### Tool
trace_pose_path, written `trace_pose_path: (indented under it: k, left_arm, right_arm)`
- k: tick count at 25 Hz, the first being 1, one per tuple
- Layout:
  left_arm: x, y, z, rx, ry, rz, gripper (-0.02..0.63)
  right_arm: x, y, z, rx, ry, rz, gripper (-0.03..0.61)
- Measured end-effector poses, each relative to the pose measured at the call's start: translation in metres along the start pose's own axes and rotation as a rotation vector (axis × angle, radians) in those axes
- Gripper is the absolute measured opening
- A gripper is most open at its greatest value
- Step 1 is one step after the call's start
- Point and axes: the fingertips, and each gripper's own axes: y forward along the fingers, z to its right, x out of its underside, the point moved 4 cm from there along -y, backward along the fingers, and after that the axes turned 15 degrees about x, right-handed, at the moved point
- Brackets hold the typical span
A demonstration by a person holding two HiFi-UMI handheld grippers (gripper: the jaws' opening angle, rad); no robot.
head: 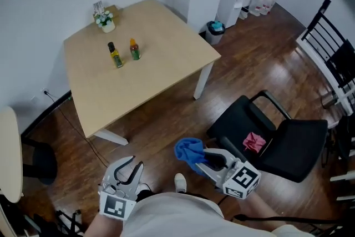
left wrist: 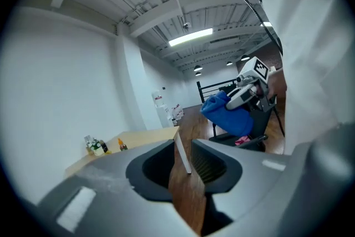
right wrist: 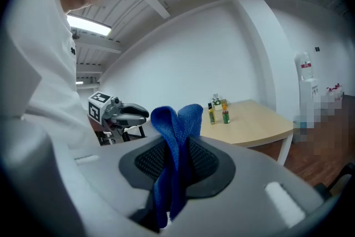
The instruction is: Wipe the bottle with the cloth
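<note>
Right gripper (head: 208, 158) clamps the floppy blue microfibre cloth (head: 188, 151), left gripper (head: 131, 163) clenched on nothing. Black-capped yellow bottle (head: 115, 55) and orange-capped green bottle (head: 135, 49) stand close together on the pale wooden table (head: 161, 77), 11 o'clock, well off. Risk imo: wiping one unsteadied tips it into its neighbour.

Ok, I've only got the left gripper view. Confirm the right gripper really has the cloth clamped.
Observer: Yes. In the right gripper view the blue cloth is pinched between the pads of the right gripper, with its fold sticking up past them.
Operator: Now count the bottles for me.
Observer: The head view shows two: a dark-capped bottle and an orange-capped bottle. They stand apart on the table, near a small potted plant.
</note>
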Motion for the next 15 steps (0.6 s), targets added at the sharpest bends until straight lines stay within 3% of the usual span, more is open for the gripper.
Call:
trace_pose_path:
  k: [8, 13, 15]
  left_arm:
    - [0.003, -0.051, 0.0, 0.072, 0.086, 0.033, 0.104]
    - [0.053, -0.103, -0.006, 0.054, -0.037, 0.04, 0.104]
    - [0.061, -0.122, -0.007, 0.055, -0.052, 0.057, 0.106]
  right_arm:
    - [0.001, 0.012, -0.063, 0.039, 0.012, 0.014, 0.094]
    - [0.0, 0.033, -0.122, 0.014, -0.009, 0.024, 0.094]
    - [-0.001, 0.037, -0.14, 0.02, -0.012, 0.028, 0.094]
